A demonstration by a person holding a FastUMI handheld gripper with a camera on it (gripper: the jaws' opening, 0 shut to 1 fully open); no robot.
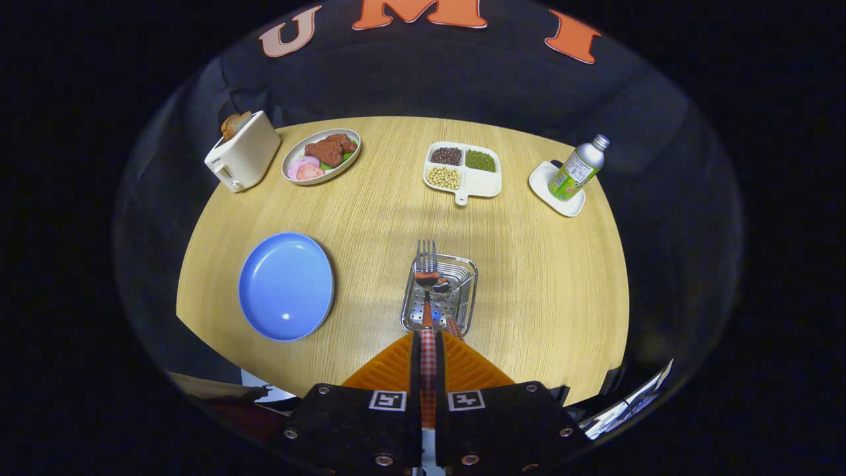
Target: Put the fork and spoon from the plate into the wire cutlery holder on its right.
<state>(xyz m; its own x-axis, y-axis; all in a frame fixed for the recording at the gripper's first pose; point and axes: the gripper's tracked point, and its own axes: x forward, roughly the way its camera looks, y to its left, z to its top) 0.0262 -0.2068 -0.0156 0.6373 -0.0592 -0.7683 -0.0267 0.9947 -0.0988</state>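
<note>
The tongs [428,344] are clamped tight on the fork [427,277], pinching its red-and-white checked handle between both fingers. Its silver tines reach out over the wire cutlery holder [466,291], a shiny metal basket with a perforated floor. The spoon [444,291] already lies inside that holder, its matching checked handle poking toward the tongs. Left of the holder sits the plate [286,286], round, smooth, glossy blue, on the pale wood-grain tabletop [542,284].

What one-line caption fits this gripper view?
Gripper shut on fork, holding it over the wire cutlery holder where the spoon already lies; blue plate bare.
</note>
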